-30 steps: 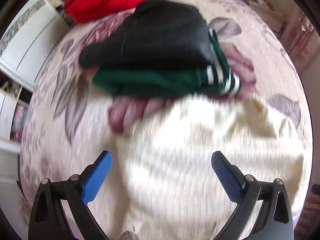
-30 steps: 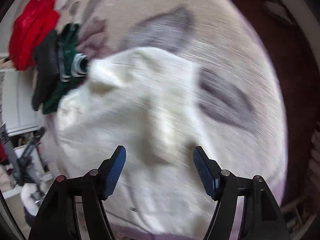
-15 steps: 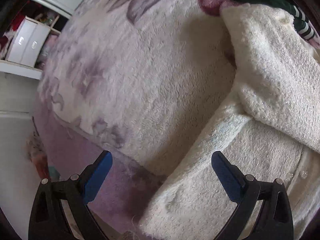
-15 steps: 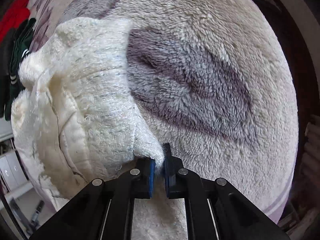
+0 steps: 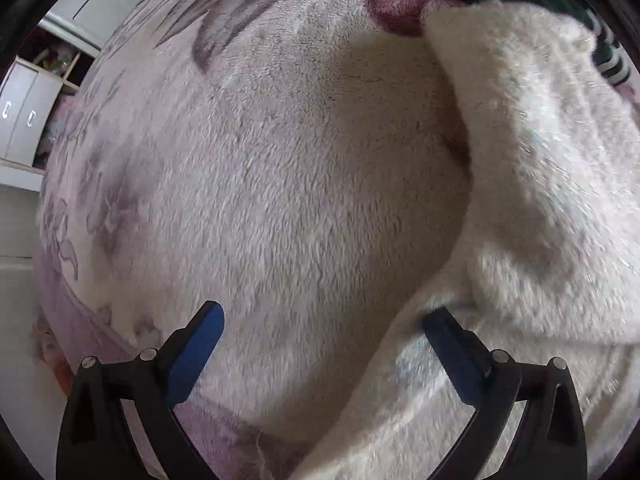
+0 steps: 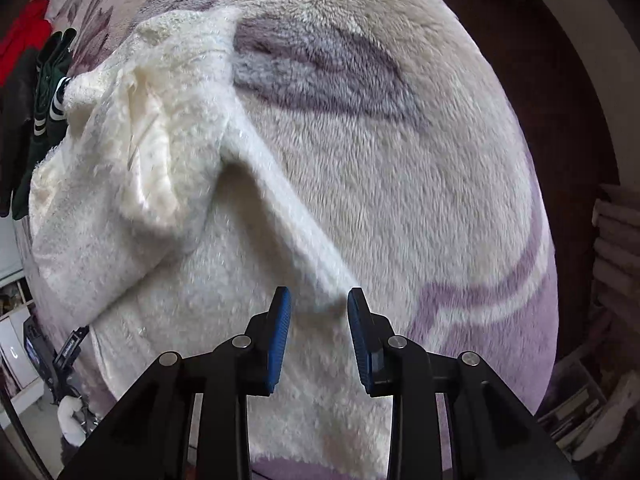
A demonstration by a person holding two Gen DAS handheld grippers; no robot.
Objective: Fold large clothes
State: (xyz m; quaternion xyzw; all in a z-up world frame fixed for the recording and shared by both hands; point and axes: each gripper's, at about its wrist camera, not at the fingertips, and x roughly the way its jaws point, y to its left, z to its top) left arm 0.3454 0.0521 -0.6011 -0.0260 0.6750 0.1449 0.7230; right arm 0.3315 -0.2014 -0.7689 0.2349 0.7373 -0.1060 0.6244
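Right tool (image 6: 316, 320) low over cream fleece garment (image 6: 168, 208), jaws partly spread, a ridge of the fleece lying between the blue pads (image 6: 279, 332) but not pinched. Left tool (image 5: 324, 344) spread wide, one pad over the bed blanket (image 5: 288, 184), the other touching the garment's edge (image 5: 532, 208). Garment lying rumpled on the floral blanket (image 6: 400, 184), a sleeve folded across the body. Farther back, green striped clothing (image 6: 50, 92) beside the cream collar, then dark and red clothes (image 6: 22, 44). White cabinet (image 5: 20, 120) past the bed.
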